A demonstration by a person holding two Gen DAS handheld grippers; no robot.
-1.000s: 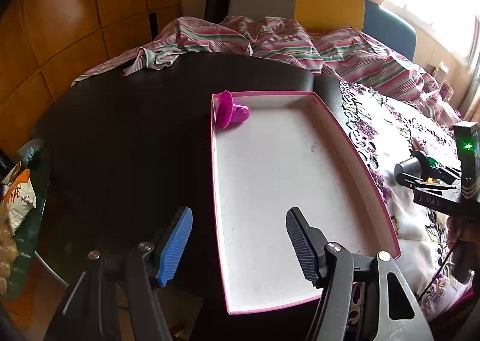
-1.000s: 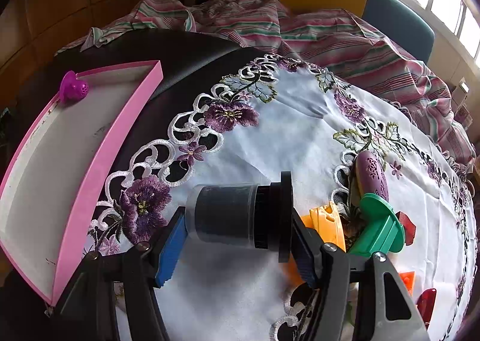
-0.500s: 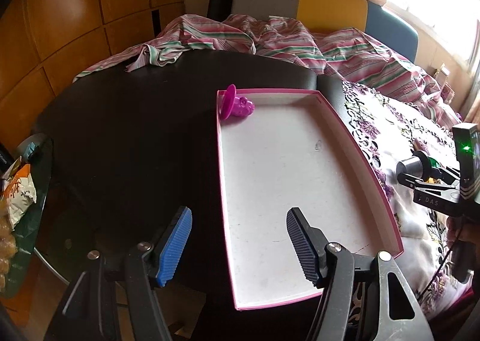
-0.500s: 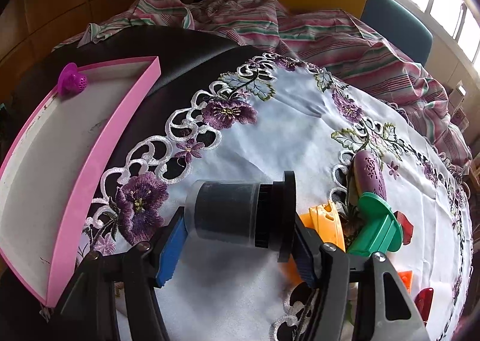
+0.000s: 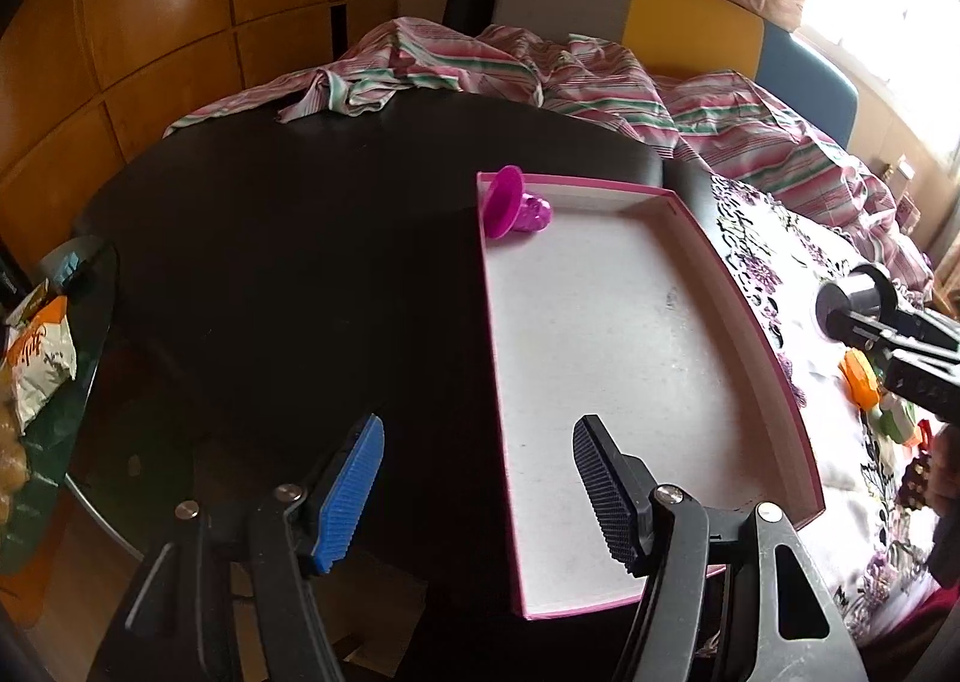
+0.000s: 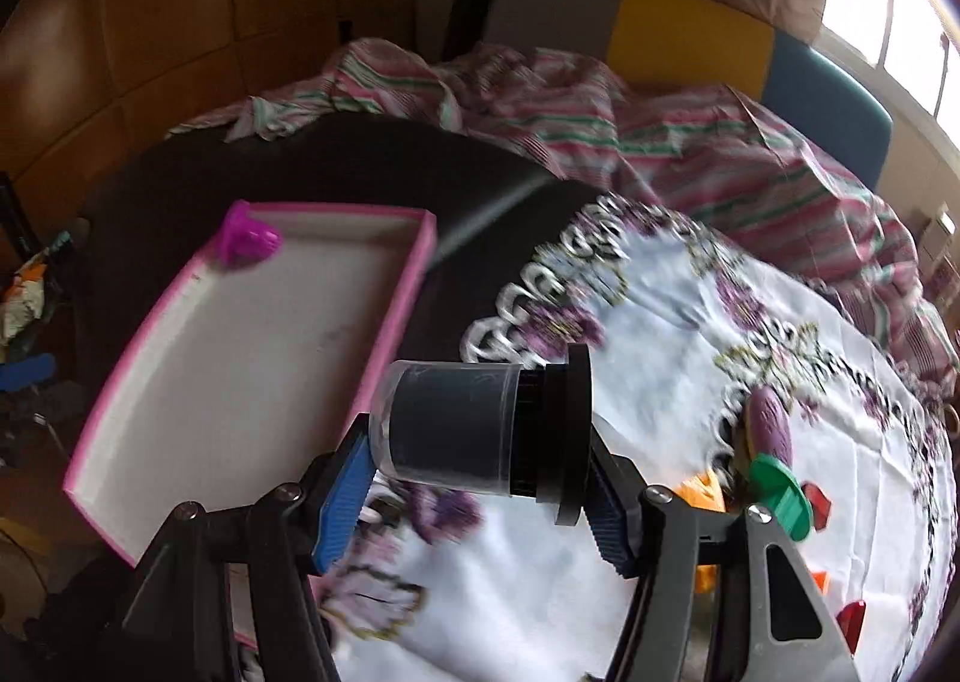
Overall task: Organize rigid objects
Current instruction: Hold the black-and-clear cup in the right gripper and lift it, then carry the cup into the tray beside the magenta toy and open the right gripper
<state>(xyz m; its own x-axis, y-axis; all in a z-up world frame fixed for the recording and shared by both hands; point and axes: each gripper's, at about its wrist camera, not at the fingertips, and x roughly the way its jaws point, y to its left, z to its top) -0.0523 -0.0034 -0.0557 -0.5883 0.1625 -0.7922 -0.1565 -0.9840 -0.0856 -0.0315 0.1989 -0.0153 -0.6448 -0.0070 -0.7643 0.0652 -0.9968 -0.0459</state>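
Cup (image 6: 474, 433) lies sideways, pinched between the right gripper's (image 6: 480, 496) pads above the cloth (image 6: 690, 382), beside the tray (image 6: 396, 310); left gripper (image 5: 474, 487) spread, empty, over the tray's near left corner.

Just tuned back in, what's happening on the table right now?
A person is sorting small plastic pieces into the pink tray. The right gripper is shut on a dark cylinder with a clear cap, held sideways above the embroidered cloth next to the tray. The left gripper hangs open and empty over the tray's near edge. Only a magenta piece lies in the tray, in its far corner; more pieces wait on the cloth.
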